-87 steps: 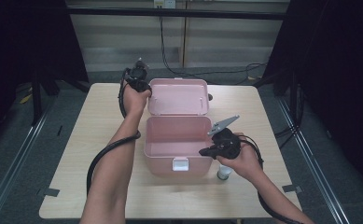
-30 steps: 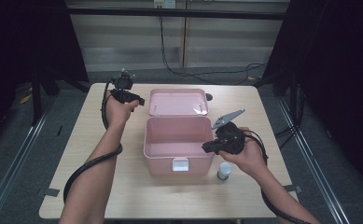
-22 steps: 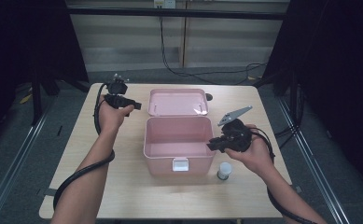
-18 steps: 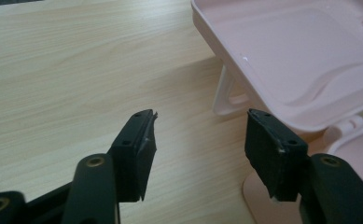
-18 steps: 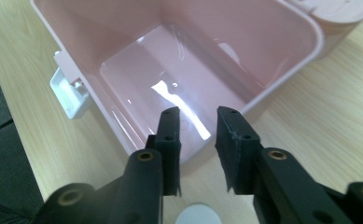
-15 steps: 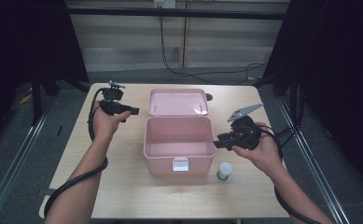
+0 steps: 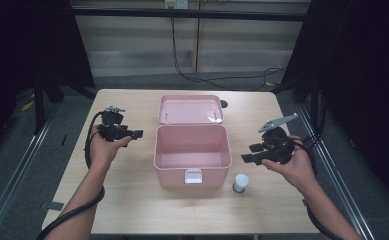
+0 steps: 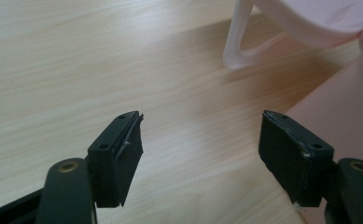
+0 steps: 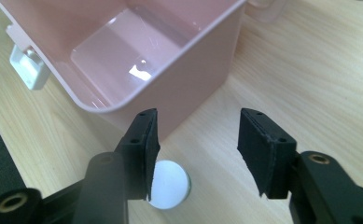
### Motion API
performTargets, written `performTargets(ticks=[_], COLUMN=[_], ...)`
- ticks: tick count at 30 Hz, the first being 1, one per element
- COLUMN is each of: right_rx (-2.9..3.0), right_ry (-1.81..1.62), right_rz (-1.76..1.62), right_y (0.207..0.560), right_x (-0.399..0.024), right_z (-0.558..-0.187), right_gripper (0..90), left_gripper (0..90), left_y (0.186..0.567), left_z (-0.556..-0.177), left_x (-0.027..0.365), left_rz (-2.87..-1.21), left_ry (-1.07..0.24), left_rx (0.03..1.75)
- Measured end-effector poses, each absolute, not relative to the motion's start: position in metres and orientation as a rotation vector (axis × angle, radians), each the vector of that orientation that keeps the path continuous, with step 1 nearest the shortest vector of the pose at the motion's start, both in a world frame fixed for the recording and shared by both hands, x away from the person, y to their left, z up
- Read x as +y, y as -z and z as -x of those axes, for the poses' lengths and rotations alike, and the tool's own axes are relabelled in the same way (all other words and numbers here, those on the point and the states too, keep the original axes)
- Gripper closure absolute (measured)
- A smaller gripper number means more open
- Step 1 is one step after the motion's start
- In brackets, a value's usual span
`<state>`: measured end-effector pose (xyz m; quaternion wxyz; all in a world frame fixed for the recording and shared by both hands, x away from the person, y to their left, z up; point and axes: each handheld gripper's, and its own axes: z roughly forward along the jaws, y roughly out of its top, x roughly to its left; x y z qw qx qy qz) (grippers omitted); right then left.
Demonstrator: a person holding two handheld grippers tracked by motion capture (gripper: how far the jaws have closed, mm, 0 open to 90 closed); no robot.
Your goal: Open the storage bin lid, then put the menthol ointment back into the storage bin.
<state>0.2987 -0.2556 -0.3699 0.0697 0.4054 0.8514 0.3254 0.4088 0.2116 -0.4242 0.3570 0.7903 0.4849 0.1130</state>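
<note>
Both hands have drawn away from the open pink box (image 7: pixel 192 152), claws spreading empty; next, right claw (image 7: pixel 254 153) should pinch the white bottle (image 7: pixel 240 182).

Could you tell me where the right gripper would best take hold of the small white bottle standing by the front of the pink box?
Probably by its round white cap, from straight above. The small white bottle stands upright on the table, apart from the pink box, with bare wood on its other sides. The right gripper hangs above with its jaws open, which looks wide enough.
</note>
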Motion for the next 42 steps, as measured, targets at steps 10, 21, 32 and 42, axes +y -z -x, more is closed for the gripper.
performTargets(ticks=[10,21,32,42], right_rx=[2.577,2.627,2.682,2.714], right_ry=[-0.944,-0.883,-0.833,-0.791], right_rz=[-1.239,-1.239,-1.22,-1.195], right_y=[0.39,0.408,0.422,0.425], right_x=[-0.264,-0.266,-0.261,-0.256], right_z=[-0.289,-0.282,-0.279,-0.277], right_gripper=[41.3,37.8,36.4,35.4], left_gripper=[26.5,24.5,22.0,16.2], left_y=[0.455,0.486,0.502,0.51], left_z=[-0.391,-0.376,-0.367,-0.359], left_x=[0.224,0.228,0.23,0.229], left_rz=[-2.039,-2.073,-2.069,-2.087], left_ry=[-0.274,-0.305,-0.343,-0.432], left_rx=[1.265,1.254,1.213,1.106])
